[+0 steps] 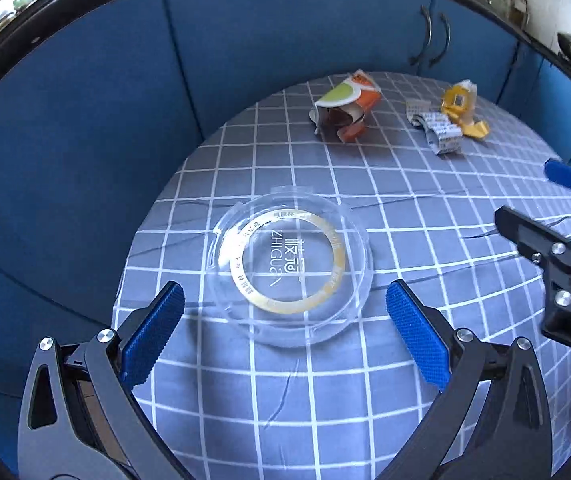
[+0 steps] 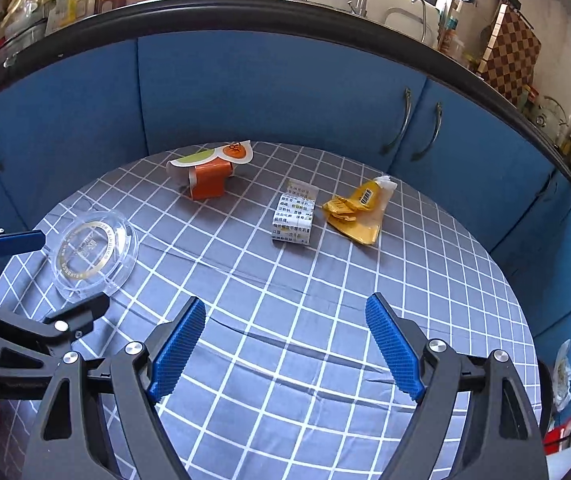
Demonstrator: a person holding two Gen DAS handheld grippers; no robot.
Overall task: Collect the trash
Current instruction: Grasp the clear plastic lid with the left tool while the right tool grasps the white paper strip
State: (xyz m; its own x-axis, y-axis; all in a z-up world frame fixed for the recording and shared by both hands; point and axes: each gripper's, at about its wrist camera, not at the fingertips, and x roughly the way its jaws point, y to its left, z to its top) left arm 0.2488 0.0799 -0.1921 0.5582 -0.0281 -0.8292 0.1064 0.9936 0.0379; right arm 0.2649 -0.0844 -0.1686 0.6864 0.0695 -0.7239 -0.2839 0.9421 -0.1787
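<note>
The jaws of the left gripper (image 1: 285,328) are spread wide apart, and nothing is between the blue ridged pads (image 1: 153,336). The jaws of the right gripper (image 2: 285,348) are spread wide too, with only cloth showing between them. Both grippers hang above the round surface with the grey-blue cloth crossed by white lines (image 2: 325,360).

Four bits of trash lie on the cloth. A clear round plastic lid with a gold ring and white letters (image 1: 291,266) lies flat just in front of the left gripper, close to the left edge of the surface. In the right wrist view the same lid (image 2: 93,254) sits beside the left gripper's blue pad.

Farther back lies an orange, white and green crumpled paper carton (image 2: 209,172), near the far edge. To its right is a small white folded paper with dark print (image 2: 293,220). Just beside that is a yellow crumpled plastic wrapper with a barcode (image 2: 359,210). The paper and the wrapper are close together, maybe touching. The carton is well apart from the lid.

Behind the surface stand blue cupboard doors with metal handles (image 2: 405,120).
</note>
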